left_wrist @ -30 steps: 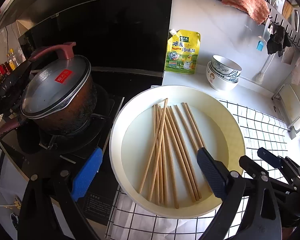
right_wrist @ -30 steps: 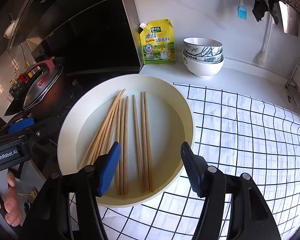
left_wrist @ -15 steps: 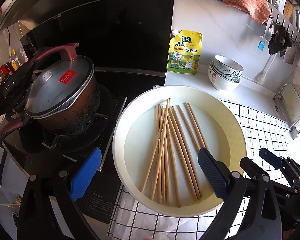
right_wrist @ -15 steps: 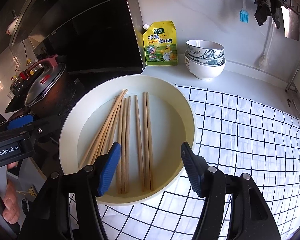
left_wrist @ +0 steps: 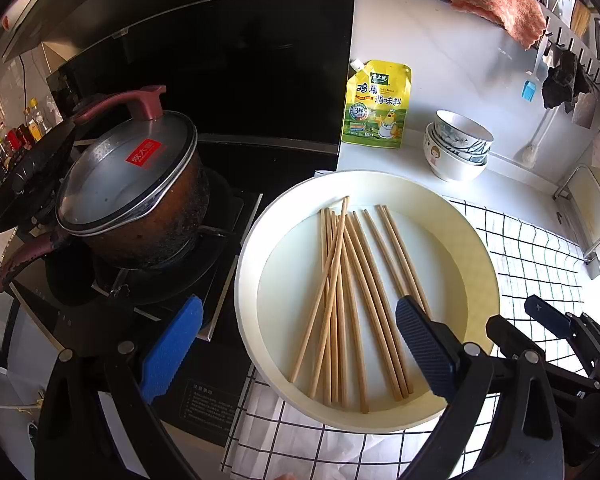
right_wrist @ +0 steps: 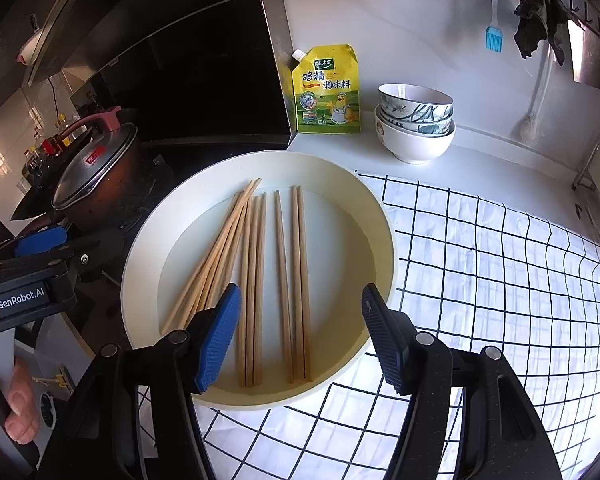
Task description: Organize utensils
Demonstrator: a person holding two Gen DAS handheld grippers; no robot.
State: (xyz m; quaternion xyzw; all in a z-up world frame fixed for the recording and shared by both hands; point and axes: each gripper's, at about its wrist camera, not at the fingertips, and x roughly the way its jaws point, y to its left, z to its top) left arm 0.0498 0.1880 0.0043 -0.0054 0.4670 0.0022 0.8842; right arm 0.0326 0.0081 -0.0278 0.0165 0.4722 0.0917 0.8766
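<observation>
Several wooden chopsticks (left_wrist: 356, 292) lie loose in a wide cream tray (left_wrist: 256, 240) on a white checked cloth (left_wrist: 532, 248). In the right wrist view the chopsticks (right_wrist: 256, 276) fan out in the tray (right_wrist: 384, 248). My left gripper (left_wrist: 296, 348) is open and empty, hovering over the tray's near left side. My right gripper (right_wrist: 300, 336) is open and empty above the near ends of the chopsticks. The right gripper also shows at the left wrist view's right edge (left_wrist: 552, 320), and the left gripper (right_wrist: 40, 248) at the right wrist view's left edge.
A lidded pot (left_wrist: 132, 184) sits on the stove left of the tray. A yellow seasoning pouch (left_wrist: 376, 104) and stacked bowls (left_wrist: 456, 148) stand behind it by the wall. Utensils, a cloth (left_wrist: 496, 0) and a blue brush (right_wrist: 494, 36) hang on a rail above.
Both grippers have drifted slightly back and up from the tray, still open. The chopsticks have not moved.
</observation>
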